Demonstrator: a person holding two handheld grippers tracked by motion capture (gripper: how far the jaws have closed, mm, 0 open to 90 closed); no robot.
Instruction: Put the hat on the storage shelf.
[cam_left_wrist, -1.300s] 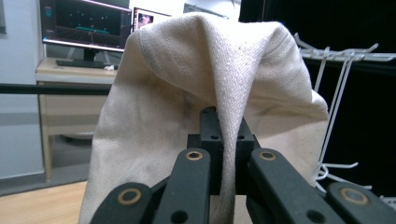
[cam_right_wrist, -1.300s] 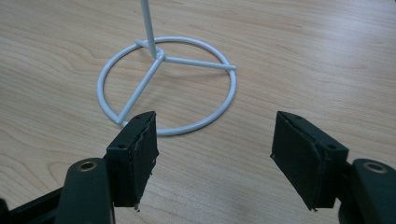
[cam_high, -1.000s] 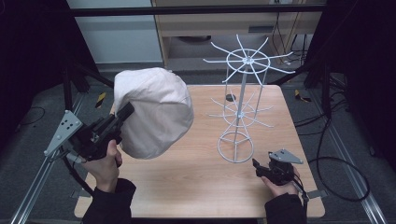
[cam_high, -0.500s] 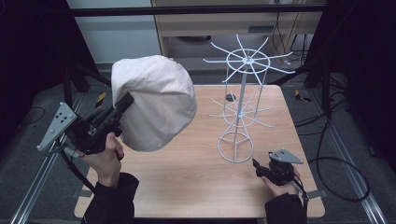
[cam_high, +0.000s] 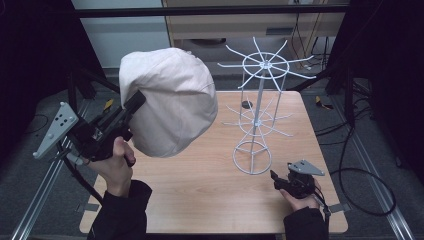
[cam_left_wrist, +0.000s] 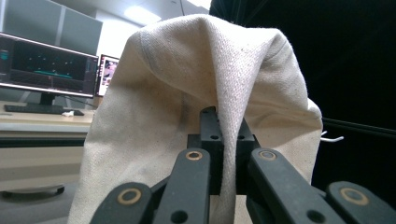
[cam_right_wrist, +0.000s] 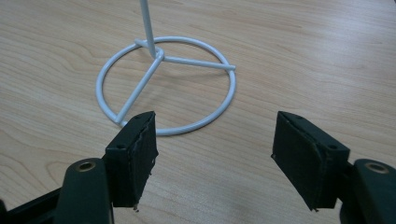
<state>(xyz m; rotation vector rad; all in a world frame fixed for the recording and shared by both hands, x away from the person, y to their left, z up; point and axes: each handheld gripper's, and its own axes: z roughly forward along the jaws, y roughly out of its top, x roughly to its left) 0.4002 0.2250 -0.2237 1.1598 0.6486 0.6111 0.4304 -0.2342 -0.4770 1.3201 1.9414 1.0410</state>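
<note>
The cream canvas hat (cam_high: 170, 100) hangs in the air from the left tongs (cam_high: 131, 105), which are closed on a fold of its fabric, as the left gripper view shows, with the cloth draped over and beyond the tips (cam_left_wrist: 219, 135). Over the last second the hat has risen and swung back toward the person, so it is now clear of the counter (cam_high: 200, 185) and, I judge, being carried toward the white wire stand (cam_high: 257, 115) well off to the right of those tongs. The right tongs (cam_right_wrist: 212, 154) rest spread wide and empty, the stand's ring base (cam_right_wrist: 168, 84) just ahead of them. The hat's brim is hidden behind its crown.
</note>
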